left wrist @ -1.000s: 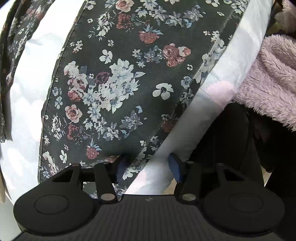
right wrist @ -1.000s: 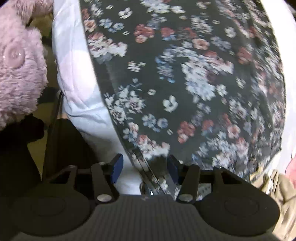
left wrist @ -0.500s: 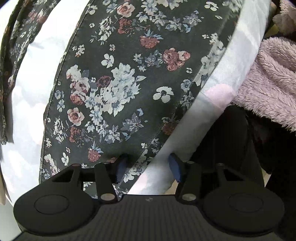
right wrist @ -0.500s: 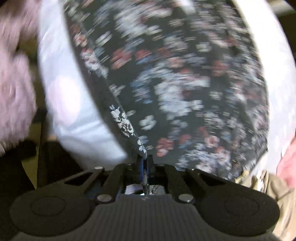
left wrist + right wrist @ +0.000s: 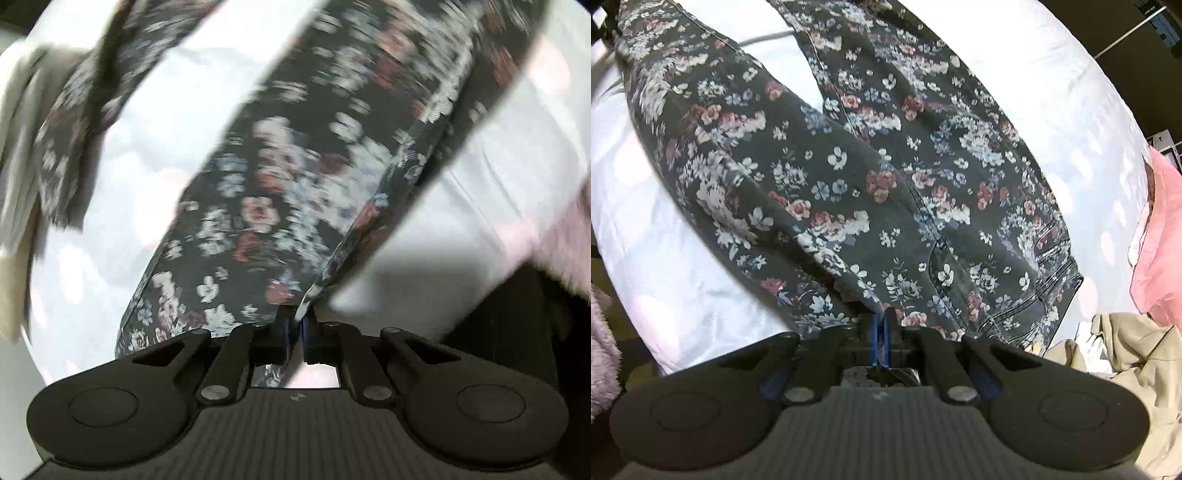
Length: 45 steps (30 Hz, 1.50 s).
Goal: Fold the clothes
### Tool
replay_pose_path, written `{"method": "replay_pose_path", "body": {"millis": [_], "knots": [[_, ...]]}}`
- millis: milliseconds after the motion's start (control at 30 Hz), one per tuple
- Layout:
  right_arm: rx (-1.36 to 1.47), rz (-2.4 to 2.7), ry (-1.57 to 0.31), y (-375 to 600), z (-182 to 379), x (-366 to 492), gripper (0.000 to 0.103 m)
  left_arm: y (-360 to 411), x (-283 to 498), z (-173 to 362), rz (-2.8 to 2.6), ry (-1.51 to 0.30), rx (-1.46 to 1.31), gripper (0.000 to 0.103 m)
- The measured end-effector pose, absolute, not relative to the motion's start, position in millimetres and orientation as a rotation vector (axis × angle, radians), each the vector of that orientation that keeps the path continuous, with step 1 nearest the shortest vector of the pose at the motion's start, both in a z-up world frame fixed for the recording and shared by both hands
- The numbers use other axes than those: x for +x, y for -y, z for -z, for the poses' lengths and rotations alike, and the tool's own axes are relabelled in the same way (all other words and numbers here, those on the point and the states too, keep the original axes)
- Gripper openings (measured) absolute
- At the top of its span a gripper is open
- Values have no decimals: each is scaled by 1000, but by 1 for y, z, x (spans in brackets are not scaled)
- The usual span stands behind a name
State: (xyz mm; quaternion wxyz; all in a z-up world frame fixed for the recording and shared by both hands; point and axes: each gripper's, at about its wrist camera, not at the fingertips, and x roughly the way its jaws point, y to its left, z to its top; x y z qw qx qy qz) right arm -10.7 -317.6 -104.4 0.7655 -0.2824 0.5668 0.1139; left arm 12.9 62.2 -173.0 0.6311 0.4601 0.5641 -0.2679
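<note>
Pale bed sheet (image 5: pixel 1015 70) with faint pink blotches, spread smooth over a soft surface and filling most of both views (image 5: pixel 498 177). Directly on it: dark floral trousers (image 5: pixel 886 177), legs splayed toward the far side, waistband with stitched seams near the right edge; blurred in the left wrist view (image 5: pixel 295 177), running diagonally across the sheet, one edge raised off it. Pink cloth (image 5: pixel 1160 243) at the sheet's right edge. Beige garment (image 5: pixel 1126 354), crumpled, just beside the waistband, with a bit of white cloth tucked in it. Fluffy mauve fabric (image 5: pixel 602 354) at the lower left margin, just off the sheet's edge. Pale beige fabric (image 5: pixel 18 184), blurred, at the left margin.
</note>
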Motion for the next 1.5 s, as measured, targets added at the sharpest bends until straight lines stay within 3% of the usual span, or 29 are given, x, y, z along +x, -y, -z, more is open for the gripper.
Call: {"method": "replay_pose_path", "body": {"millis": [167, 267, 333, 533, 767, 800, 833, 867, 1200, 1500], "knots": [[-580, -246, -1262, 330, 115, -7, 8, -55, 32, 158, 540, -1220, 963, 3], [-570, -274, -1298, 340, 116, -10, 18, -44, 48, 152, 539, -1198, 976, 3], [-560, -297, -1315, 347, 115, -15, 31, -33, 48, 150, 546, -1197, 991, 3], [-616, -350, -1376, 354, 123, -34, 44, -31, 45, 172, 629, -1184, 1130, 6], [-785, -380, -1453, 344, 157, -59, 41, -44, 44, 195, 556, -1251, 1250, 10], [-811, -374, -1468, 343, 161, -61, 32, -45, 45, 194, 544, -1252, 1246, 10], [-819, -372, -1472, 343, 163, -62, 13, -46, 46, 191, 541, -1244, 1234, 6], [-807, -366, -1465, 344, 160, -63, 9, -47, 47, 186, 538, -1232, 1217, 3], [-678, -217, -1276, 370, 94, -50, 7, -49, 87, 100, 446, -1062, 963, 1], [-633, -20, -1155, 388, 64, 17, 7, -8, 169, 69, 304, -947, 882, 1]]}}
